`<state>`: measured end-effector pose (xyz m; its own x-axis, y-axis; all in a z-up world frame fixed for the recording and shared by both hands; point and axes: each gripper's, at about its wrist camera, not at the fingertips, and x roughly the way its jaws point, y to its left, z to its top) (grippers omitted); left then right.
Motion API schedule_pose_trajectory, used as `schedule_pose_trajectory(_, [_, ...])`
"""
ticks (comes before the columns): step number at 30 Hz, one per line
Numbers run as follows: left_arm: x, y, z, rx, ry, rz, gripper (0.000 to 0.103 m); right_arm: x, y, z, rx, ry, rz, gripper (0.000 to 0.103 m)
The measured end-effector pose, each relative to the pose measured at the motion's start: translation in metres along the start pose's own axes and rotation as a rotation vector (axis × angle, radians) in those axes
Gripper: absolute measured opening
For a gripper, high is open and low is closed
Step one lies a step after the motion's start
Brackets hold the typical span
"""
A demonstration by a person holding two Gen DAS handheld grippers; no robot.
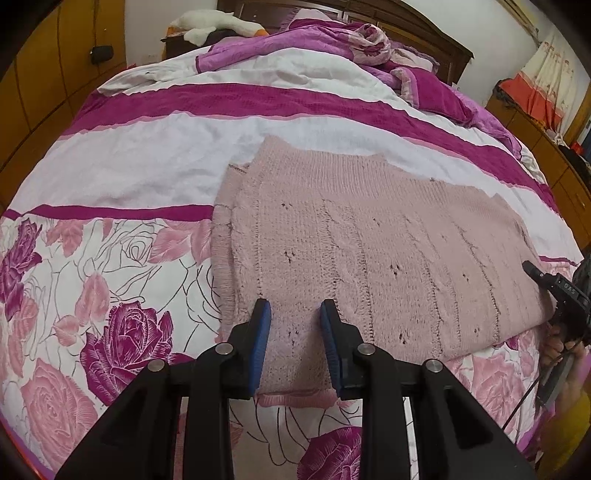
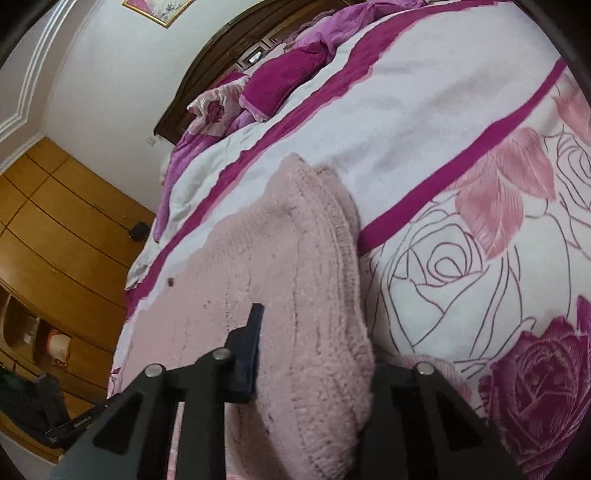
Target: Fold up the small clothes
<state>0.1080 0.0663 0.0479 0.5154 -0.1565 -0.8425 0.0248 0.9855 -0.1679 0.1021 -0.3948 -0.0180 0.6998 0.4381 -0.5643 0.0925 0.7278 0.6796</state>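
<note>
A pink knitted garment lies folded flat on the bed. My left gripper is open, its blue-padded fingers standing over the garment's near edge with nothing between them. In the right wrist view the garment is bunched up between the jaws of my right gripper. Its left finger shows; the right finger is hidden behind the cloth. The right gripper also shows in the left wrist view at the garment's right edge.
The bed has a floral pink, white and magenta cover. A crumpled purple quilt and a white plush toy lie near the headboard. Wooden cabinets line the wall.
</note>
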Motion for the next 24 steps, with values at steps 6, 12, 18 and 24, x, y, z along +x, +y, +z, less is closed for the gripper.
schedule_pose_trajectory(6, [0.0, 0.0, 0.001, -0.004, 0.003, -0.002, 0.006, 0.004, 0.001, 0.0, 0.013, 0.007, -0.018, 0.03])
schedule_pose_trajectory(12, [-0.001, 0.001, 0.001, -0.013, 0.002, -0.007, 0.006, 0.005, 0.002, 0.002, 0.018, -0.006, -0.021, 0.028])
schedule_pose_trajectory(18, [-0.006, 0.002, 0.0, -0.013, 0.001, -0.008, 0.006, -0.004, 0.01, 0.002, 0.0, -0.038, -0.03, 0.022])
schedule_pose_trajectory(24, [-0.024, 0.006, 0.0, -0.023, -0.025, -0.021, 0.006, -0.02, 0.055, 0.01, -0.113, -0.068, -0.068, 0.021])
